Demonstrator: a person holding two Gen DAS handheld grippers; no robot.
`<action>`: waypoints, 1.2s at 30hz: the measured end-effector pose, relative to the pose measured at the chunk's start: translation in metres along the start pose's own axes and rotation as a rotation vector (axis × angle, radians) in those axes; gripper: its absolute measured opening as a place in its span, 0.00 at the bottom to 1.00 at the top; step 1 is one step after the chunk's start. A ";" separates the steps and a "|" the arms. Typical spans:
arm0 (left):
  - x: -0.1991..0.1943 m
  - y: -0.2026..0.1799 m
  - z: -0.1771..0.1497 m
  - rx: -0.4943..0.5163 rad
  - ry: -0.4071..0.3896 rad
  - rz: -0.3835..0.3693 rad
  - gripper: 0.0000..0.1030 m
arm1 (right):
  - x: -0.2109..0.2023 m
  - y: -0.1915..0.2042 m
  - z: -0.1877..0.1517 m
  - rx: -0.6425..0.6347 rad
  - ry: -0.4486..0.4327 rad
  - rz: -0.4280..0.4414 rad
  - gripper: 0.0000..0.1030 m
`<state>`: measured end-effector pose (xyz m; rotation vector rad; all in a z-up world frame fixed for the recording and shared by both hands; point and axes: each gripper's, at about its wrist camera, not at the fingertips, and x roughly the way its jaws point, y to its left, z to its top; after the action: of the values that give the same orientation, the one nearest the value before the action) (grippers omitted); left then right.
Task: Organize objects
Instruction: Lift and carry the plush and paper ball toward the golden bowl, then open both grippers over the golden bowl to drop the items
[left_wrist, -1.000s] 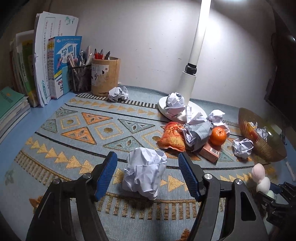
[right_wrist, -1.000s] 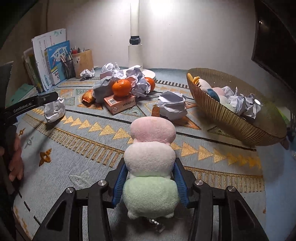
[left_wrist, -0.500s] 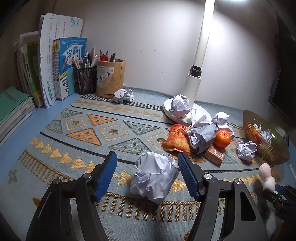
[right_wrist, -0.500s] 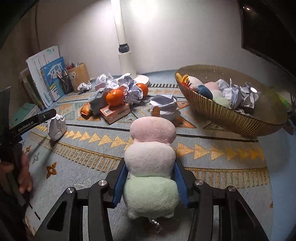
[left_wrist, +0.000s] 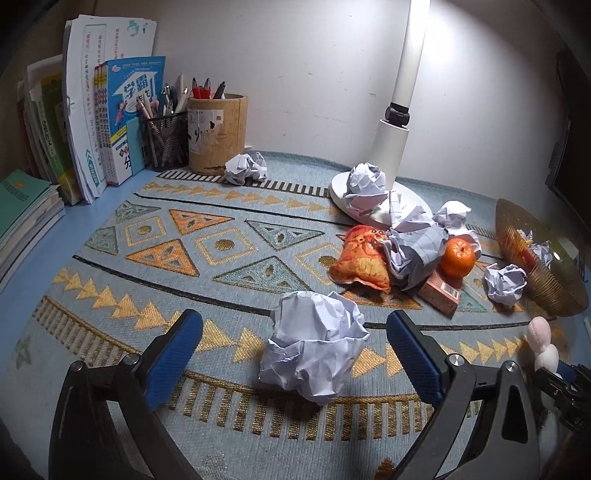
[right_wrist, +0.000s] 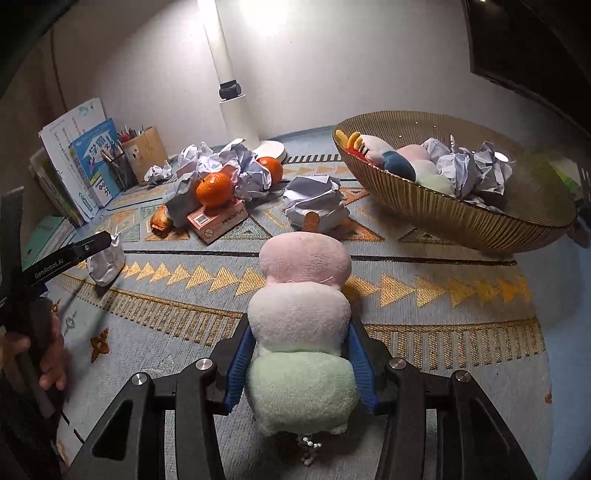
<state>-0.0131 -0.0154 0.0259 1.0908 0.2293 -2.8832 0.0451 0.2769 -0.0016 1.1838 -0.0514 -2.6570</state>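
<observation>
My left gripper (left_wrist: 293, 345) is open, its blue pads on either side of a crumpled white paper ball (left_wrist: 314, 347) that lies on the patterned mat, not touching it. My right gripper (right_wrist: 299, 363) is shut on a pink, white and green plush dango toy (right_wrist: 301, 321) and holds it above the mat, short of the gold wire basket (right_wrist: 480, 225). The basket holds paper balls and soft toys. The toy also shows at the right edge of the left wrist view (left_wrist: 541, 343).
A pile of paper balls, two oranges (right_wrist: 215, 189), a small pink box (right_wrist: 218, 220) and an orange snack bag (left_wrist: 360, 260) lies mid-mat by the white lamp base (left_wrist: 373, 199). Books (left_wrist: 110, 122) and pen holders (left_wrist: 216, 138) stand at the back left.
My right gripper has lifted and swung with the toy, so the basket looks closer and more central. My left gripper has eased back slightly, still open around the paper ball.
</observation>
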 end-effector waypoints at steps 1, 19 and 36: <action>0.001 0.001 0.000 -0.005 0.008 -0.004 0.85 | 0.002 0.001 0.000 -0.003 0.010 -0.005 0.48; -0.066 -0.150 0.033 0.214 -0.084 -0.333 0.41 | -0.116 -0.080 0.049 0.181 -0.210 0.059 0.47; -0.018 -0.238 0.078 0.132 -0.045 -0.506 0.88 | -0.106 -0.148 0.112 0.232 -0.214 -0.179 0.77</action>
<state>-0.0743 0.2070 0.1246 1.1234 0.3644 -3.4076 0.0019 0.4382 0.1329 1.0016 -0.3115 -2.9934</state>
